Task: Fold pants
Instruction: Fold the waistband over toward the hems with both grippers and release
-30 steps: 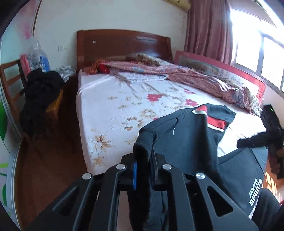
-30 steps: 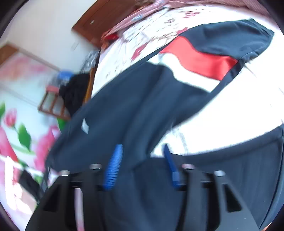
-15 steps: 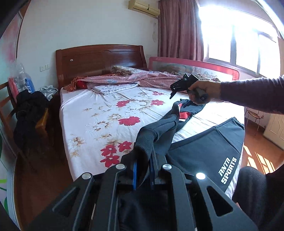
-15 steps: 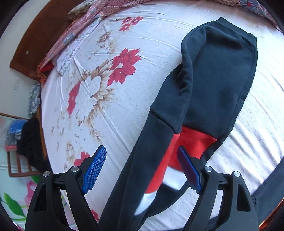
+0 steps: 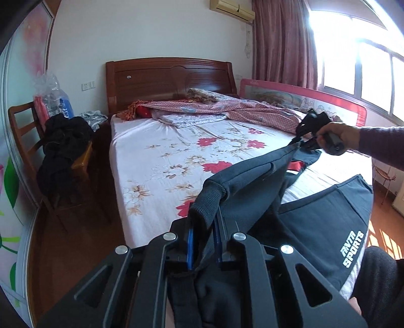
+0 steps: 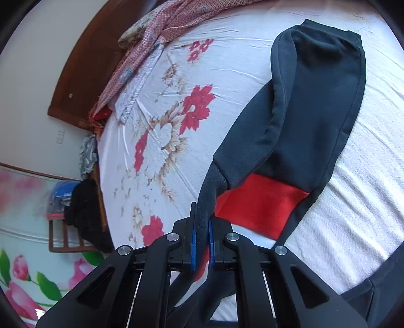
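Both gripping dark pants (image 5: 255,186) above flowered bed (image 5: 156,161): left gripper (image 5: 204,242) easing apart around ribbed cuff, right gripper (image 6: 202,242) closing, pinching edge.

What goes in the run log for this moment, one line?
left tool: shut on pants ribbed edge | right tool: closing on pants by red panel | pants: stretched above bed between both tools

Home bedroom: bed (image 5: 156,161), wooden headboard (image 5: 166,78), curtain (image 5: 282,43), air conditioner (image 5: 232,7).
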Demonstrator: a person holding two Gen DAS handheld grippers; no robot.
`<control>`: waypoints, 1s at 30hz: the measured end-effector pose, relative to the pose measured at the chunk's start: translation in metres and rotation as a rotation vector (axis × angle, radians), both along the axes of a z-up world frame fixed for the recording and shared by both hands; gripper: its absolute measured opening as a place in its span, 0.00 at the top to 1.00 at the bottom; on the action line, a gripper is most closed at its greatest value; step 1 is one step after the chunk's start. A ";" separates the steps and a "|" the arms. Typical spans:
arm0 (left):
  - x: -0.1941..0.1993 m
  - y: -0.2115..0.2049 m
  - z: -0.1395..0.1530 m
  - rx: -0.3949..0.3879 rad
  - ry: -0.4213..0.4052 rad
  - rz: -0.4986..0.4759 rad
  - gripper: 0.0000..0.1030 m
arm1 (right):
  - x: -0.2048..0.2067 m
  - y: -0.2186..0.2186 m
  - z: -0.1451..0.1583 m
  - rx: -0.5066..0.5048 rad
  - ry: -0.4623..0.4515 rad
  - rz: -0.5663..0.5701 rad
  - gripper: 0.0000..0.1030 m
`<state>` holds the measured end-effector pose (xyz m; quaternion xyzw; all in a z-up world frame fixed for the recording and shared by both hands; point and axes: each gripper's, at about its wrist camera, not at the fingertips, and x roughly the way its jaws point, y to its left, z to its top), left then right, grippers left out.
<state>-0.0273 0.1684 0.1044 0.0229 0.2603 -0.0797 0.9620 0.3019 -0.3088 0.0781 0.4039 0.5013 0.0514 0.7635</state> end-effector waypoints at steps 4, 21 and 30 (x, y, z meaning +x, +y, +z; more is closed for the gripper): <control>0.006 0.007 -0.002 0.021 -0.025 0.070 0.86 | -0.031 -0.009 0.022 0.052 -0.074 0.017 0.94; -0.073 0.022 -0.034 0.088 0.076 0.042 0.81 | -0.303 -0.056 -0.049 0.153 0.000 -0.014 0.94; -0.094 0.020 -0.051 0.054 0.116 0.085 0.81 | -0.325 -0.052 -0.045 0.113 -0.018 0.002 0.94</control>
